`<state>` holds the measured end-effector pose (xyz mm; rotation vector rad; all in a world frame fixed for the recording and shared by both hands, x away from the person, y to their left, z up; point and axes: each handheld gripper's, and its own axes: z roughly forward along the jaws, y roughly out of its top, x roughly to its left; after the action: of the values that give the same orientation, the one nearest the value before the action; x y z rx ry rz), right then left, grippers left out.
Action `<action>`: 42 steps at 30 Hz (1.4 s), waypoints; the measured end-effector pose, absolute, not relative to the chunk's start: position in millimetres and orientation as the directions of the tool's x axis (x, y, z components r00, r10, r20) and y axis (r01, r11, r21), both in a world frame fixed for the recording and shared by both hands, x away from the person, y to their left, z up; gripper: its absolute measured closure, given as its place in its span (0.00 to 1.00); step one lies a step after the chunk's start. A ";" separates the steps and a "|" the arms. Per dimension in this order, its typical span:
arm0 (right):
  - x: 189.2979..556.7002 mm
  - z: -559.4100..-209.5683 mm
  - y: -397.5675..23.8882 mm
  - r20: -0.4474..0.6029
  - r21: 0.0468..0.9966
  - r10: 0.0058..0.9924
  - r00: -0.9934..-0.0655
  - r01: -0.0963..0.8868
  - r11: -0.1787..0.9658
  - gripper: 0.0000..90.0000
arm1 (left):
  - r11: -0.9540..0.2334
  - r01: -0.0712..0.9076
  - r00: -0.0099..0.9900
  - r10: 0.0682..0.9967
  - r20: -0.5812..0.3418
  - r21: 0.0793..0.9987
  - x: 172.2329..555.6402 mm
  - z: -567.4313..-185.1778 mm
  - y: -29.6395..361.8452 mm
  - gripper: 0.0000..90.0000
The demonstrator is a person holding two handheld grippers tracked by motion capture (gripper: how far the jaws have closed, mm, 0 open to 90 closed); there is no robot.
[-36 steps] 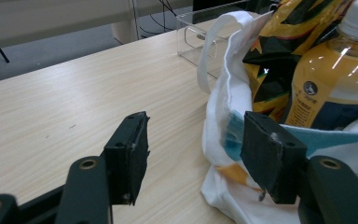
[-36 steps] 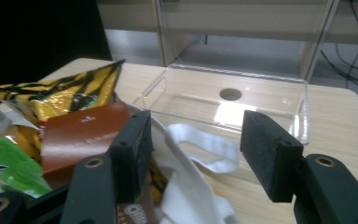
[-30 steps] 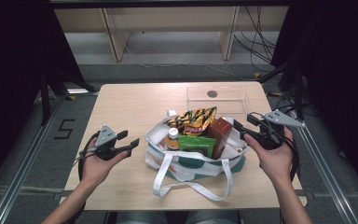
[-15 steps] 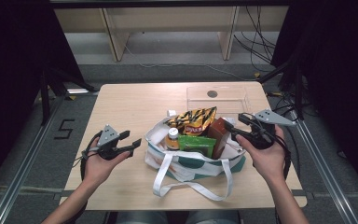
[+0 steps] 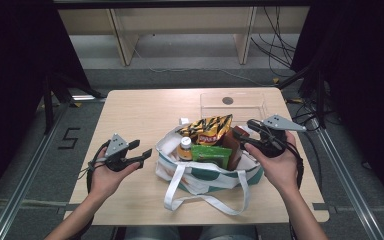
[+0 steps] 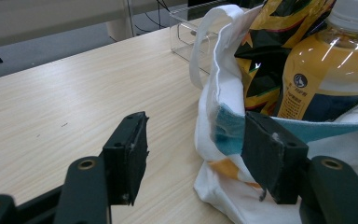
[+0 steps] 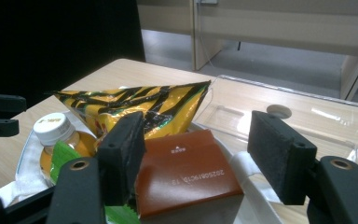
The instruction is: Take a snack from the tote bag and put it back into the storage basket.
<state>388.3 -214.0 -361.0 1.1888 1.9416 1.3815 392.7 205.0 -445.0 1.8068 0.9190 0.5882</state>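
Left hand-held gripper (image 5: 141, 154): jaws standing apart and gripping nothing; it is hovering over the bench (image 5: 140, 115) just left of the tote bag (image 5: 207, 177), pointing toward it. In the left gripper view the bag's white and teal wall is sitting just past the right-hand jaw; contact cannot be told.
Right hand-held gripper (image 5: 249, 134): jaws spread wide and gripping nothing; it is hovering at the bag's right rim, pointing across the contents. In the right gripper view the brown box (image 7: 186, 175) is lying between and just beyond the two jaws.
Hands: left hand (image 5: 107, 176) is cradling its gripper from below; right hand (image 5: 278, 167) is doing the same.
Tote bag: lying open at the middle of the bench, its white handles (image 5: 207, 202) trailing toward the near edge.
Bag contents: yellow and black snack bag (image 5: 207, 129) is leaning at the back; bottle (image 5: 184, 148) with white cap is standing upright at the left; green packet (image 5: 211, 153) is sitting in front; brown box is standing at the right.
Clear container (image 5: 232, 104): resting on the bench behind the bag.
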 end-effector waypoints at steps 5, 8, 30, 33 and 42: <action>390.9 -363.3 -213.5 0.083 0.922 0.848 -0.524 0.363 0.134 0.39 | -0.229 0.326 0.594 0.805 -0.010 0.917 392.6 -444.5 205.1 0.44; 391.2 -360.1 -210.5 0.099 0.920 0.848 -0.520 0.373 0.122 0.39 | -0.227 0.325 0.595 0.803 -0.013 0.918 392.9 -444.9 204.6 0.44; 438.0 -351.8 -192.0 0.103 0.888 0.824 -0.558 0.424 0.176 0.54 | -0.226 0.319 0.597 0.802 -0.011 0.920 393.0 -443.6 204.8 0.44; 440.6 -352.8 -190.8 0.103 0.883 0.822 -0.560 0.431 0.183 0.54 | -0.226 0.319 0.597 0.802 -0.010 0.920 393.2 -443.8 204.6 0.44; 448.1 -355.1 -189.2 0.100 0.859 0.806 -0.583 0.460 0.226 0.59 | -0.228 0.321 0.598 0.801 -0.010 0.919 393.6 -444.3 204.6 0.44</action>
<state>448.1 -189.2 -355.1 1.1718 2.1393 1.3016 393.6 204.6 -444.3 1.8061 0.9134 0.5894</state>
